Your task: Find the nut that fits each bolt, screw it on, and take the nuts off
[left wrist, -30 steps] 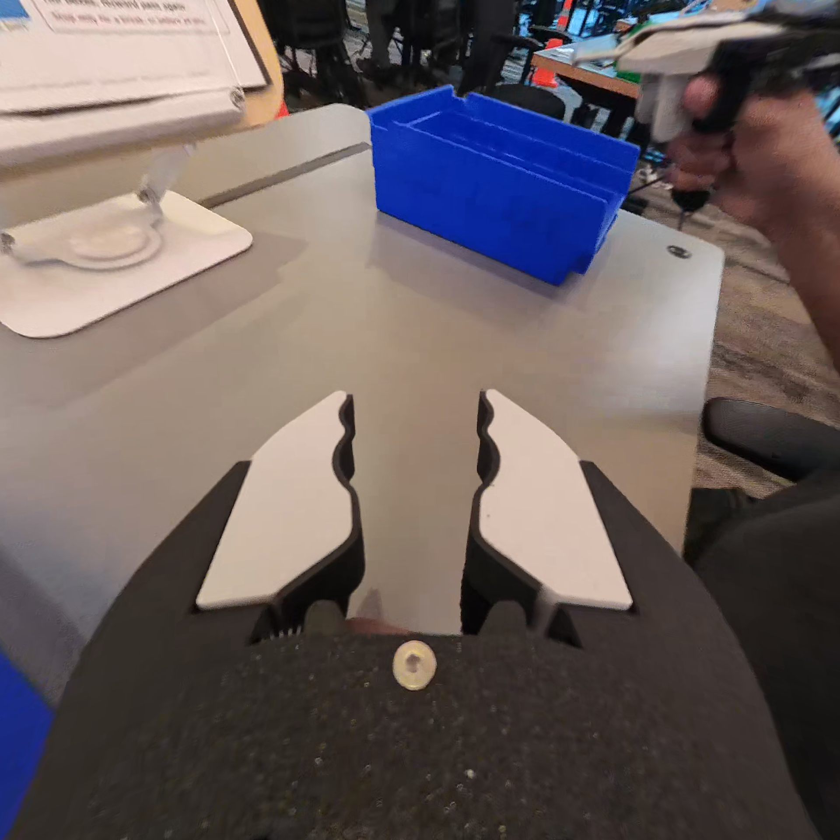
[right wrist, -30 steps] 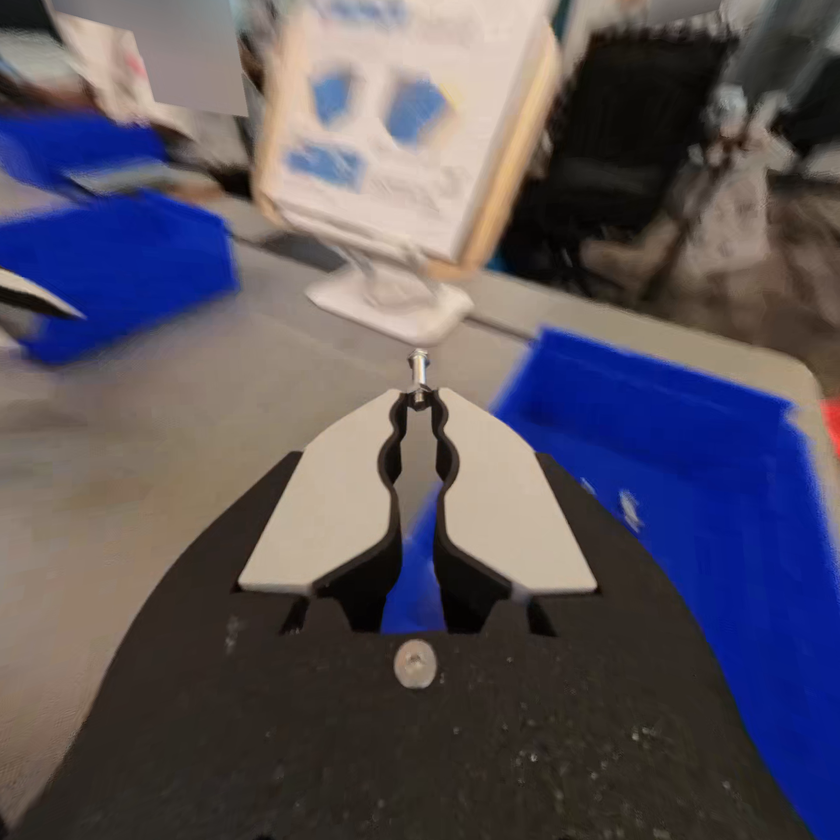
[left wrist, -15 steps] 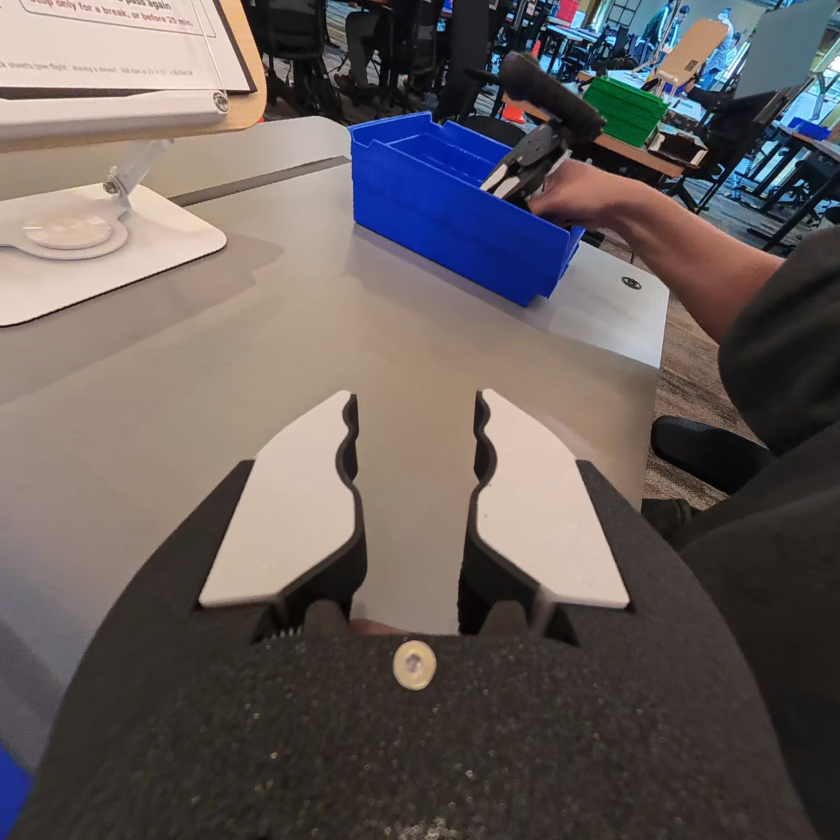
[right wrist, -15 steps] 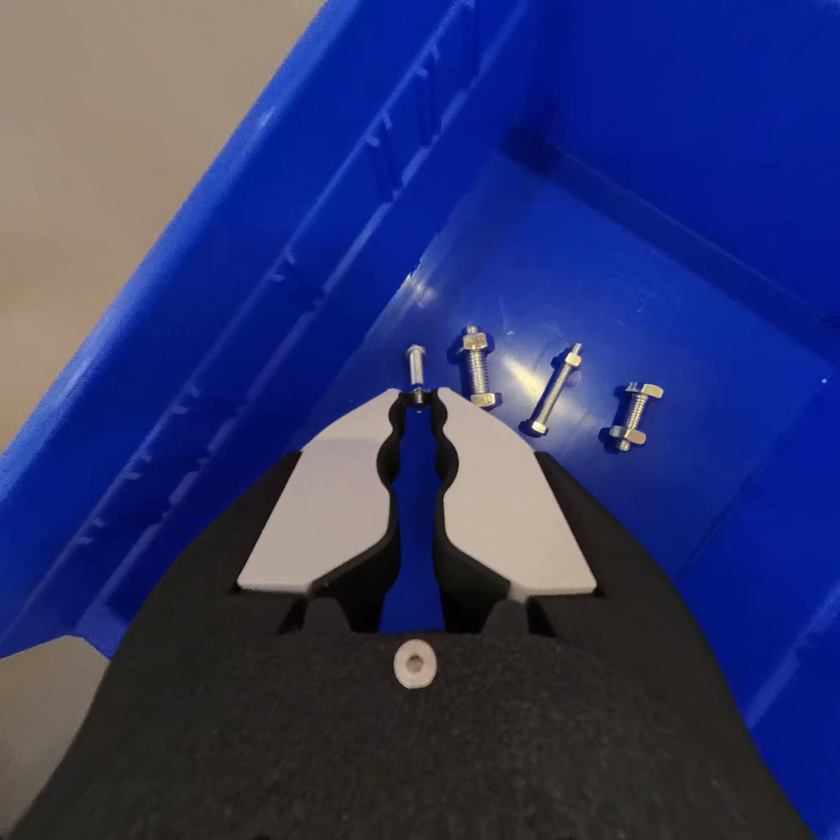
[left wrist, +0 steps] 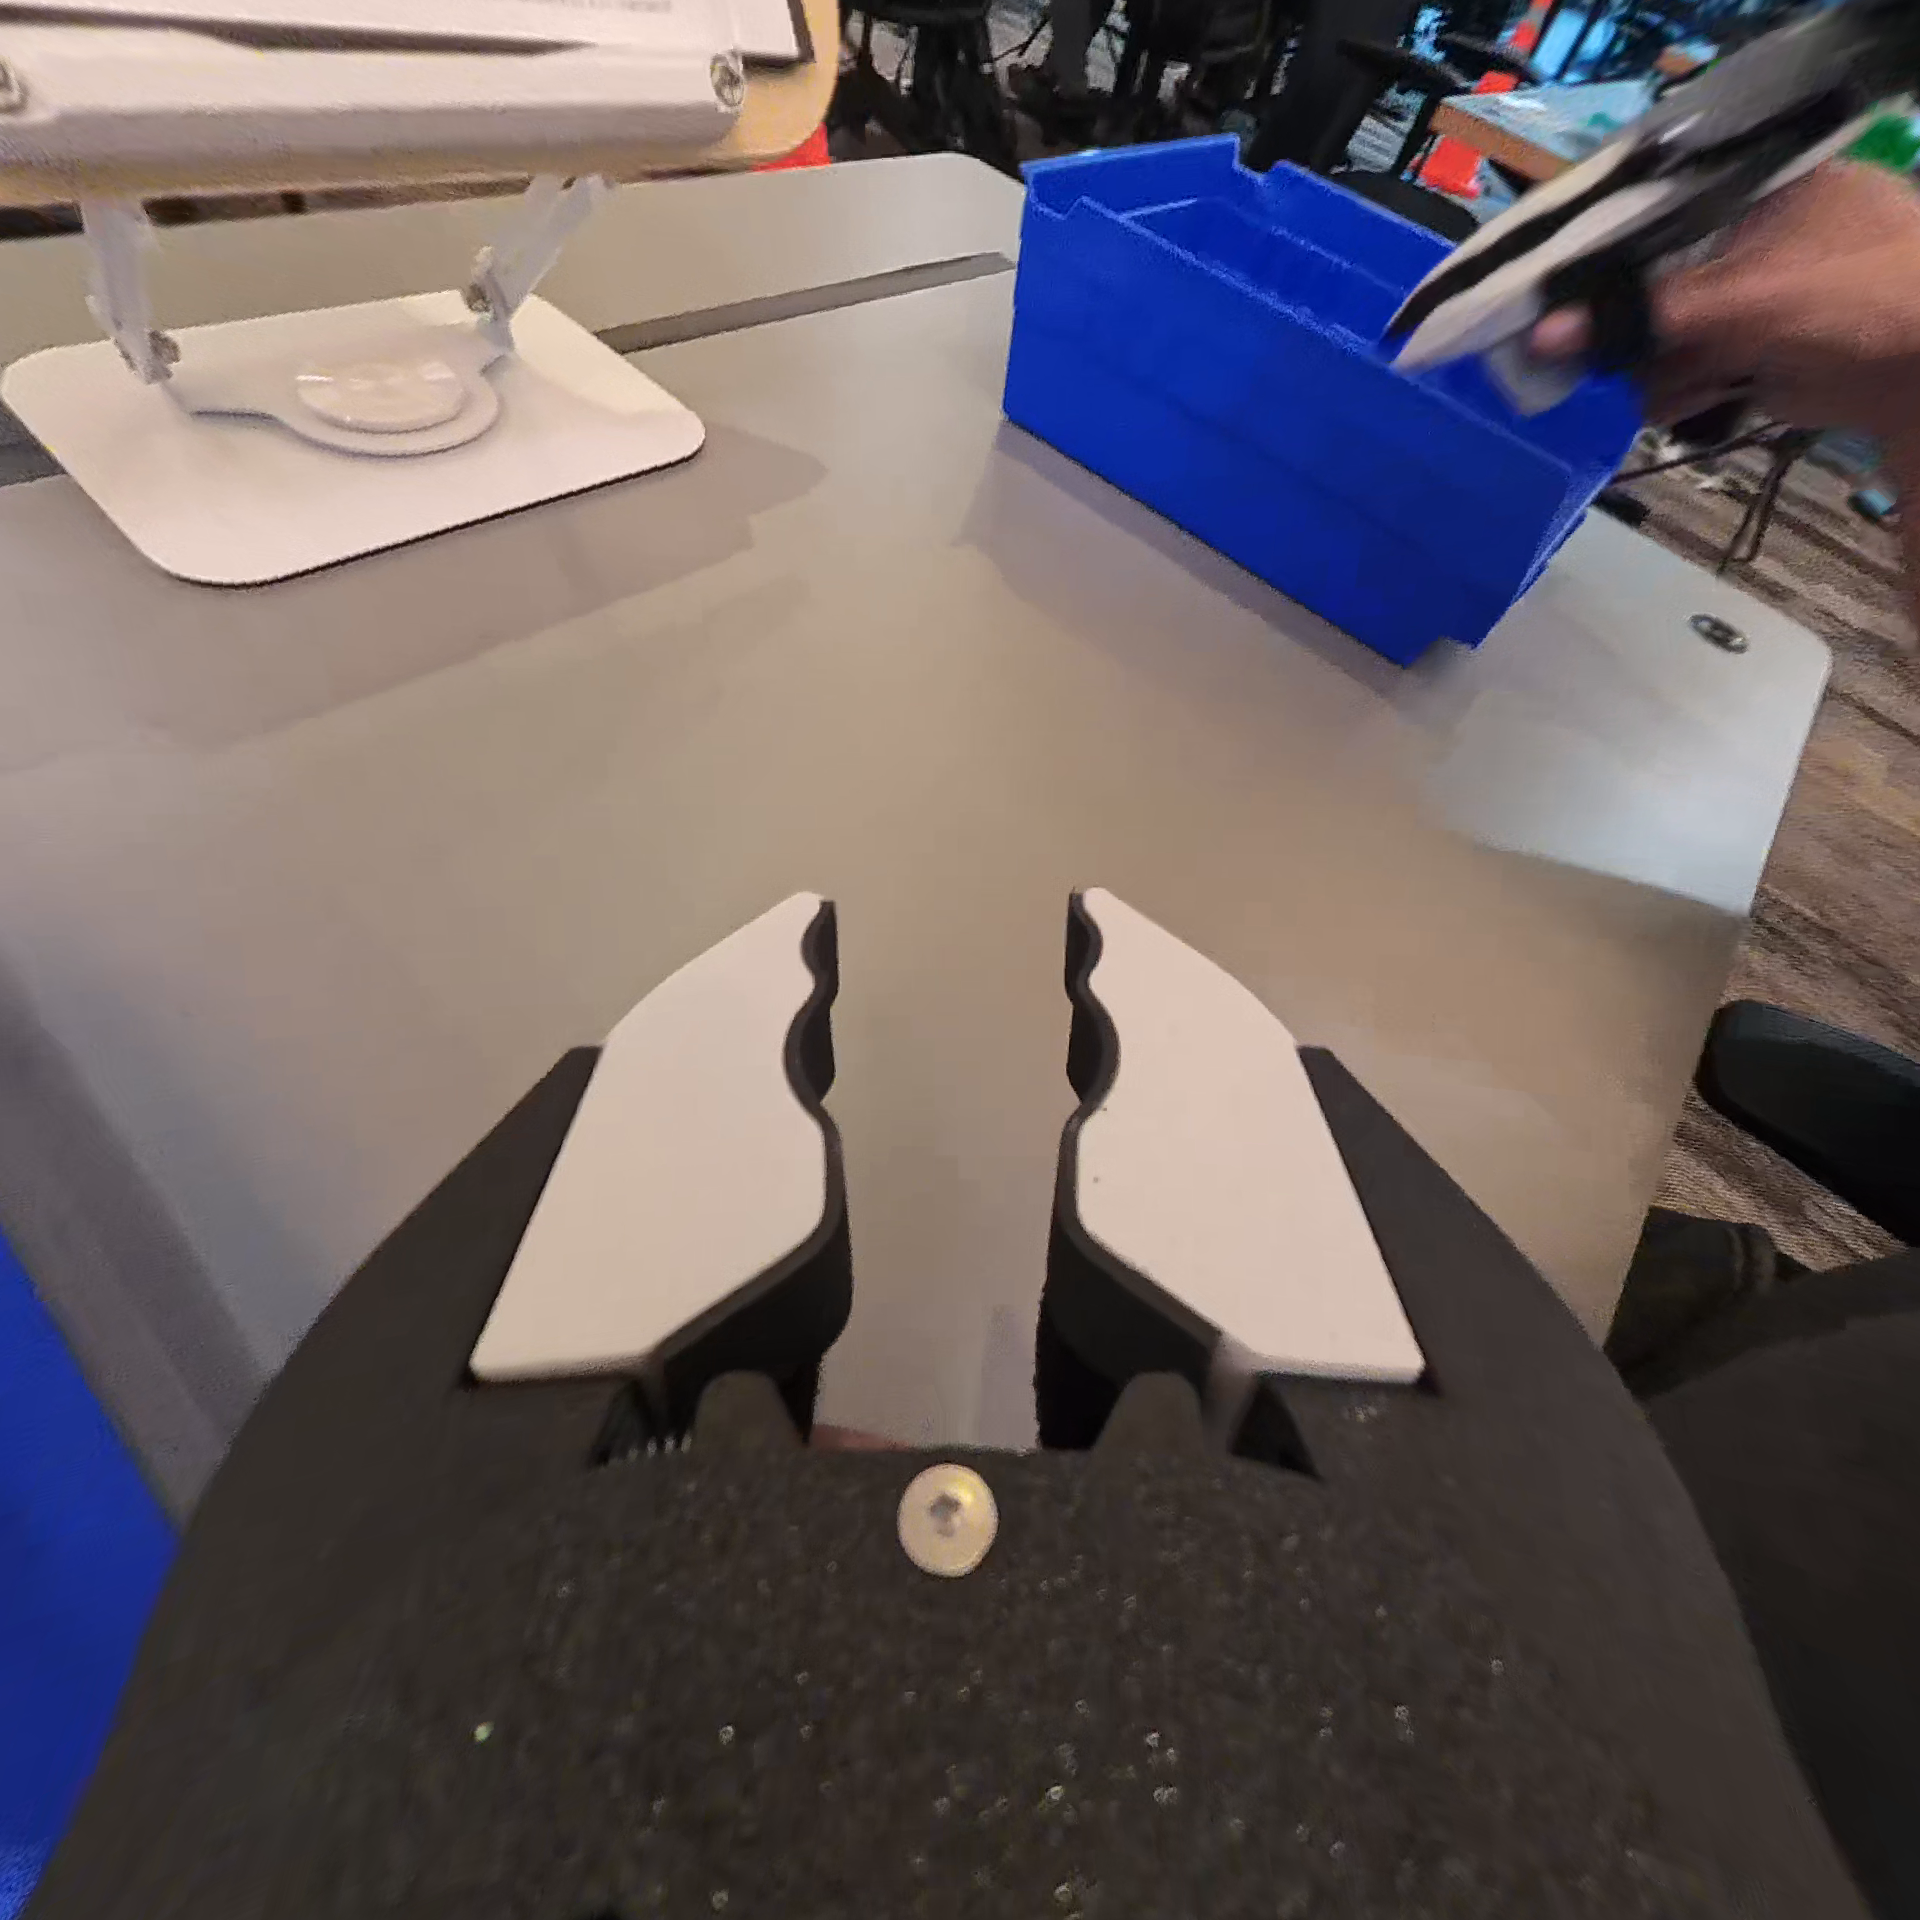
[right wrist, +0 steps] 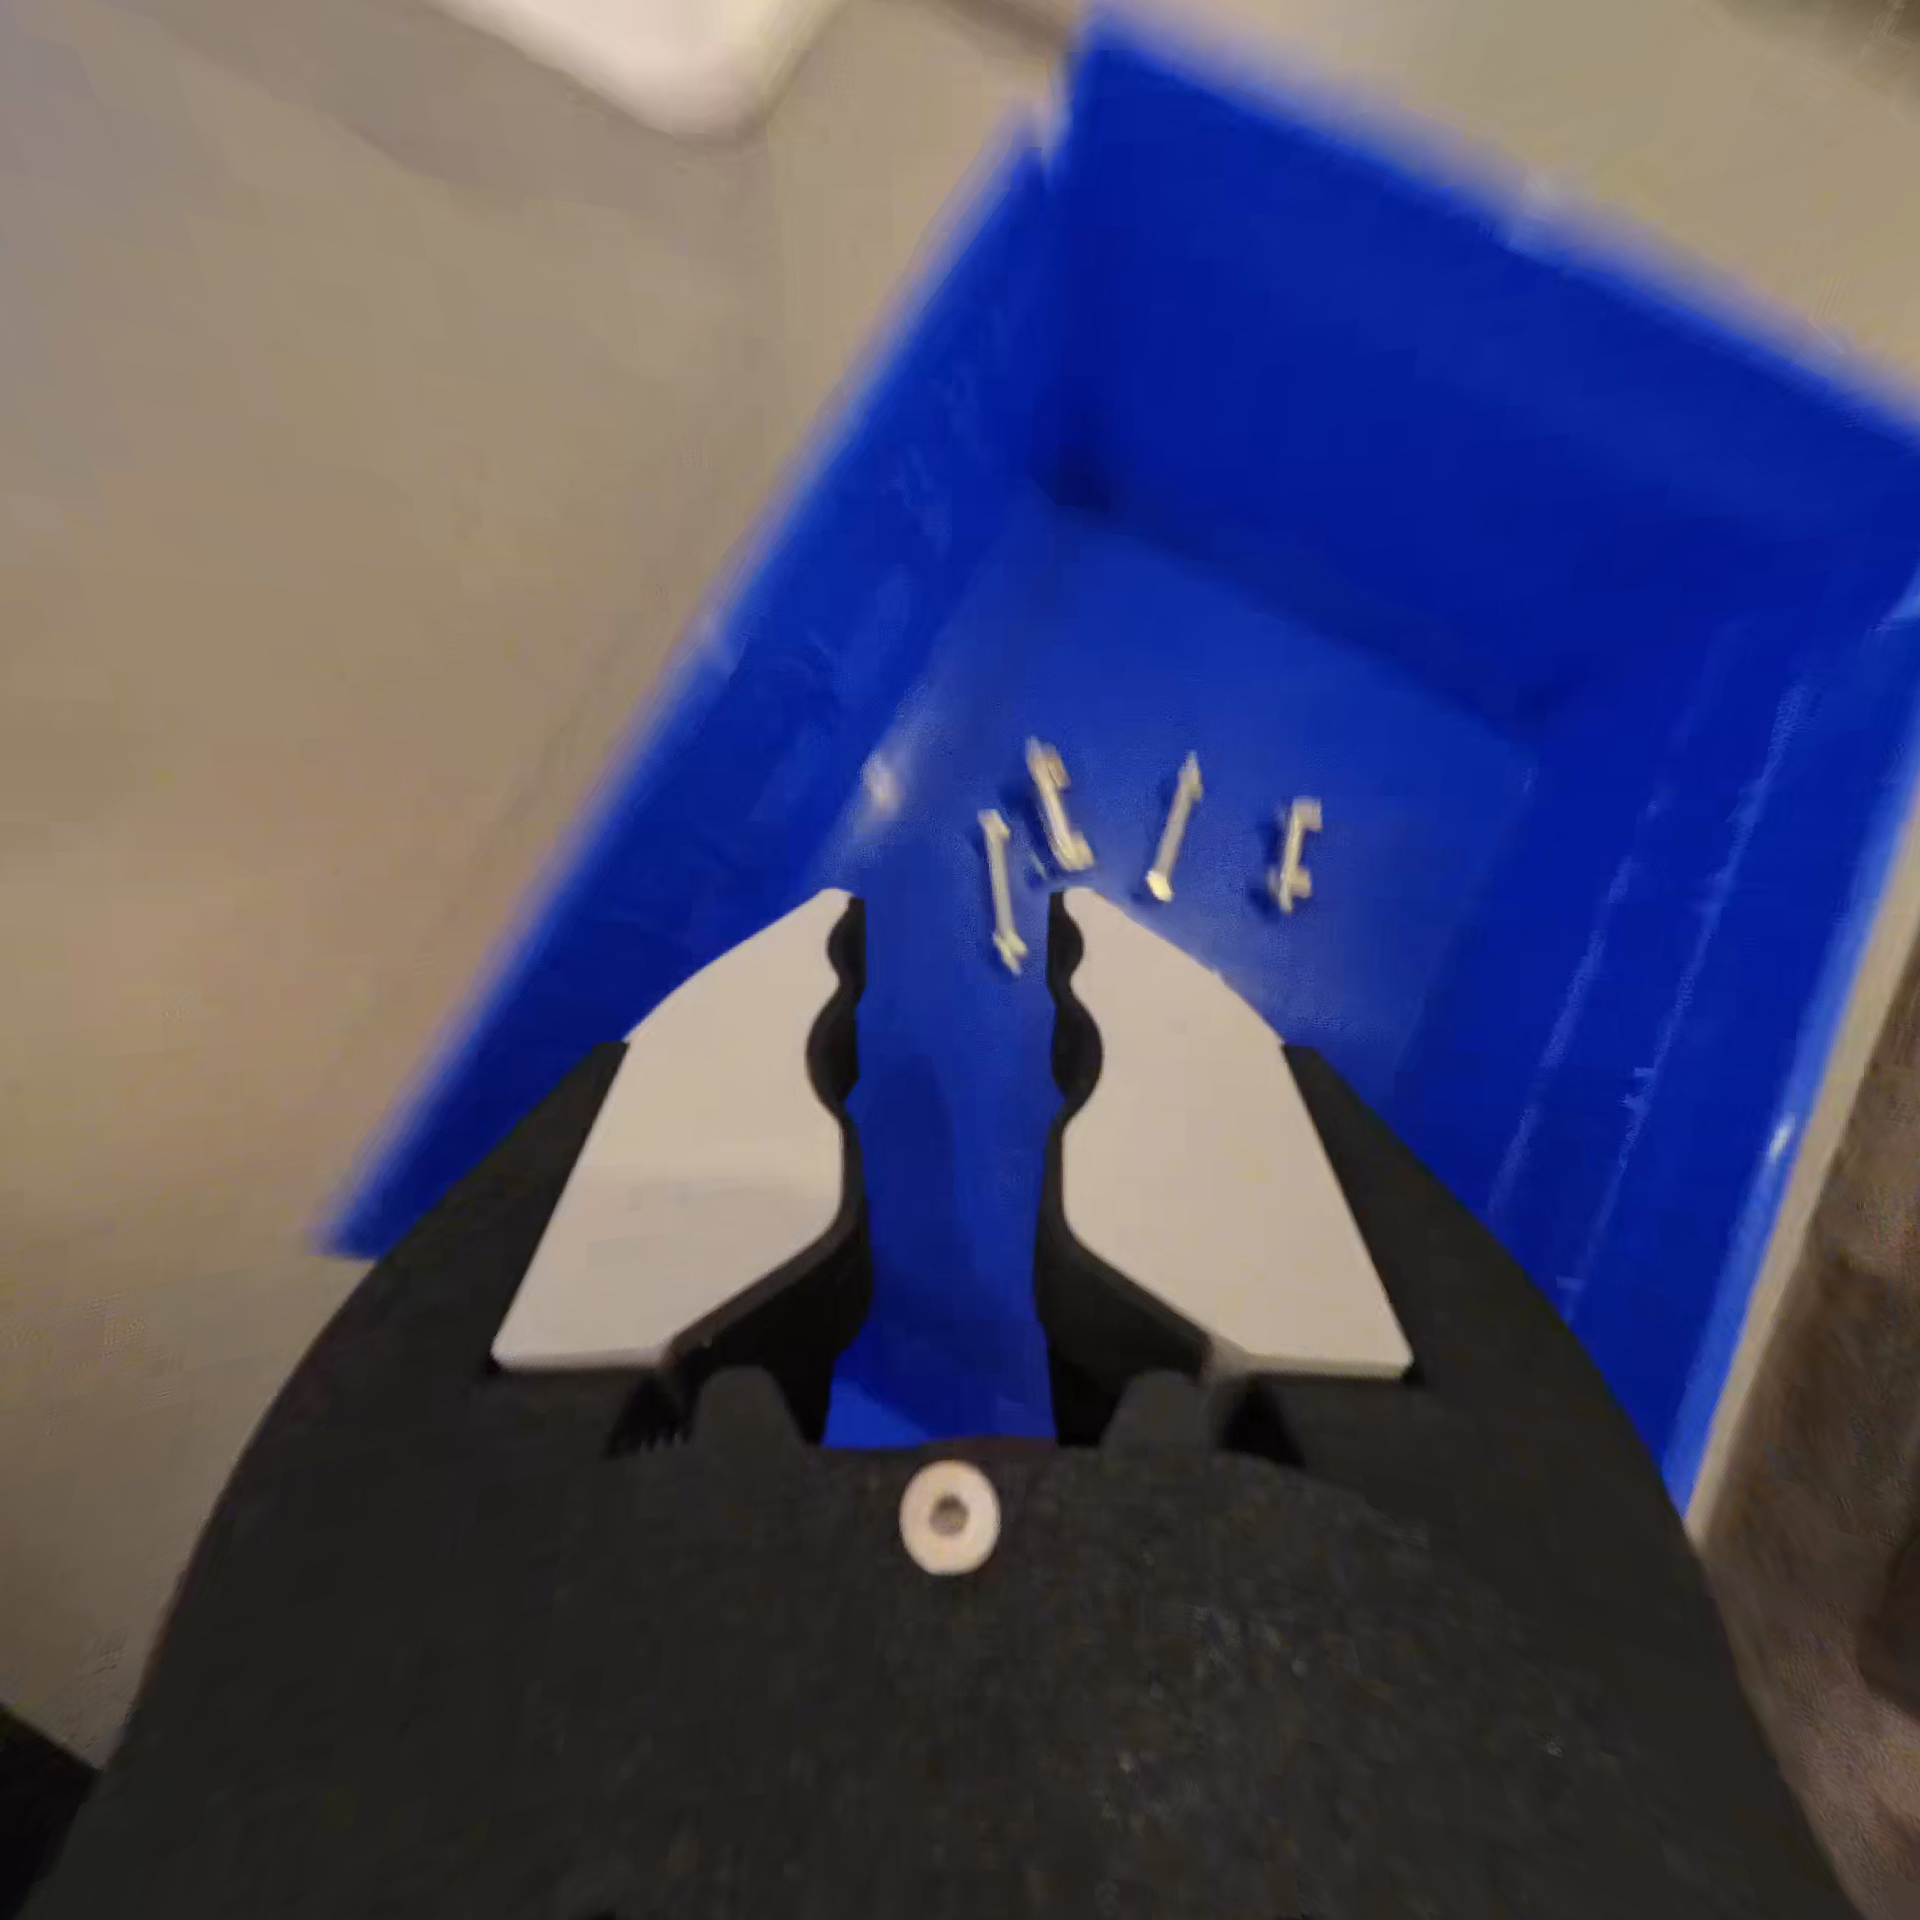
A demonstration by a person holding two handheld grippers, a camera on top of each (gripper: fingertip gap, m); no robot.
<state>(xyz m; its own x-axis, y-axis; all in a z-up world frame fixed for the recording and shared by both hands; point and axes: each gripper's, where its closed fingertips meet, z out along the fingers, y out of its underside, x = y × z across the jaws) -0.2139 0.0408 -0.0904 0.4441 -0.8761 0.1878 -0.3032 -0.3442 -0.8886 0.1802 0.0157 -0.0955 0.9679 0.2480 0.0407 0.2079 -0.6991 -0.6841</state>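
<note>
Left gripper (left wrist: 948, 914): jaws spread, nothing between them, held over the bare middle of the grey table (left wrist: 727, 727).
Right gripper (right wrist: 954, 914): jaws parted and holding nothing, above the blue bin (right wrist: 1351, 468), tips aimed down into it; in the left wrist view it shows blurred over the bin's far right end, held in a hand (left wrist: 1787, 312).
Bolts: four lie in a row on the bin floor, all motion-blurred. Leftmost bolt (right wrist: 1003, 888) sits just beyond the right gripper's tips, apart from them. Next is a thicker bolt (right wrist: 1058, 805), then a slim long bolt (right wrist: 1172, 826), then a short bolt (right wrist: 1294, 852) nearest the bin's right wall.
Nuts: too blurred to tell whether any sit on the bolts.
Blue bin: near the table's far right corner.
White stand (left wrist: 343, 416): flat base at the far left of the table, carrying a tilted board.
</note>
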